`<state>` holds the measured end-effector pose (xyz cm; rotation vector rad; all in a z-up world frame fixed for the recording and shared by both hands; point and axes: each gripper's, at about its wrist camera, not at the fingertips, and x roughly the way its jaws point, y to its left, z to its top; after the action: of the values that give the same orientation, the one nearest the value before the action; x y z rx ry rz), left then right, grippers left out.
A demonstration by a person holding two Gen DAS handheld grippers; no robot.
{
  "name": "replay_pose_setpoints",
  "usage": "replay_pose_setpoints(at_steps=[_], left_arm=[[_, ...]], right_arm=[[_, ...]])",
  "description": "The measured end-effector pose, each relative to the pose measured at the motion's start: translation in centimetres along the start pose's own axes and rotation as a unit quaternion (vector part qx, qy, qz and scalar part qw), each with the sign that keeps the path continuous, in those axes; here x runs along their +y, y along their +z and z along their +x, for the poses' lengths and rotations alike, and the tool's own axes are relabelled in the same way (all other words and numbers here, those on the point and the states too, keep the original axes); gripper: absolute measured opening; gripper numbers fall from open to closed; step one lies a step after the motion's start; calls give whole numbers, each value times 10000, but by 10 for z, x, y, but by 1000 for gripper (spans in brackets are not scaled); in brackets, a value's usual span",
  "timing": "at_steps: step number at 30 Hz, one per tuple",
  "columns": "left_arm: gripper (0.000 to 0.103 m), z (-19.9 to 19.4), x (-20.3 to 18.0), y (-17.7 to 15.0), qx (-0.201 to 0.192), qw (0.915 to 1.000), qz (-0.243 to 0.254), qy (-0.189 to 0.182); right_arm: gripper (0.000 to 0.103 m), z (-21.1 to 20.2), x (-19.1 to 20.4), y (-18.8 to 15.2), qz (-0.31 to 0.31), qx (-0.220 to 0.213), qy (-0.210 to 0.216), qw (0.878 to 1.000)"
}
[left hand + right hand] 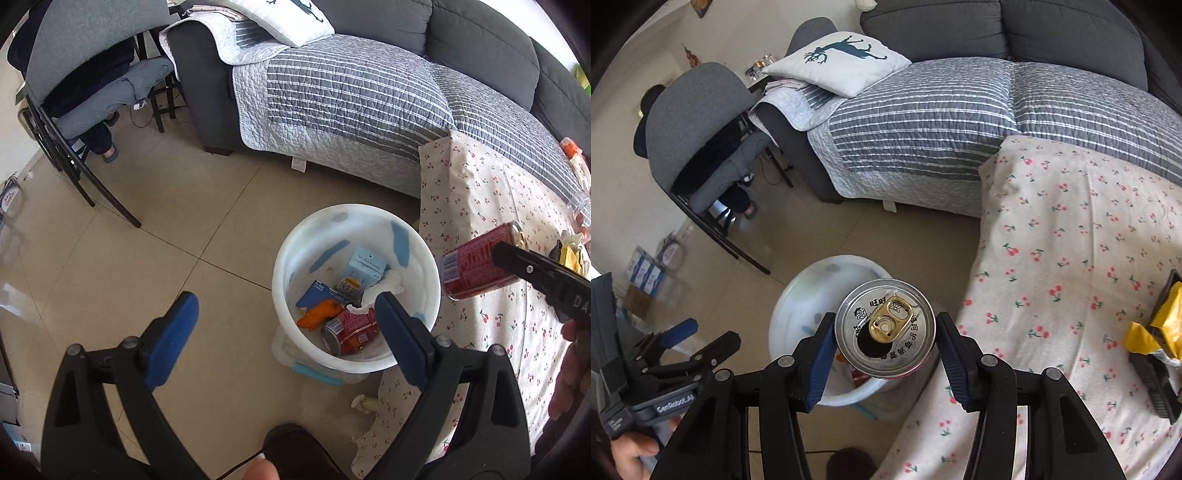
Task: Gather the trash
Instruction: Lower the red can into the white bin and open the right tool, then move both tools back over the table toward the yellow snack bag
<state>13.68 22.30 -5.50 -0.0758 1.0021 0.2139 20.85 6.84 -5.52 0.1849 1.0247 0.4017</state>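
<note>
The left tongs point(284, 332) stand spread wide with nothing between them, above the floor just beside the white bin point(291, 258). In the bin lie a red can point(349, 332), a blue carton point(364, 275) and an orange wrapper point(319, 314). Further right, the right tongs point(885, 345) pinch another red can point(885, 325) above the bin's rim, beside the cherry-print worktop point(1071, 258).
</note>
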Motion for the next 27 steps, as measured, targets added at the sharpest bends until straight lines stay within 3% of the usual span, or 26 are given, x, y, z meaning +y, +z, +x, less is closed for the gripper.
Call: replay_pose_setpoints(at_steps=[9, 12, 19, 27], left_arm=[[96, 2, 8, 3, 23, 9998, -182, -34], [96, 2, 8, 3, 24, 9998, -190, -43], [96, -1, 4, 3, 9, 9999, -133, -64], [96, -7, -16, 4, 7, 9997, -22, -227]], right_arm=[[56, 35, 8, 2, 215, 19, 250, 9995], [69, 32, 5, 3, 289, -58, 354, 9989], [72, -4, -11, 3, 147, -116, 5, 9998], [77, -68, -56, -7, 151, -222, -551, 9981]])
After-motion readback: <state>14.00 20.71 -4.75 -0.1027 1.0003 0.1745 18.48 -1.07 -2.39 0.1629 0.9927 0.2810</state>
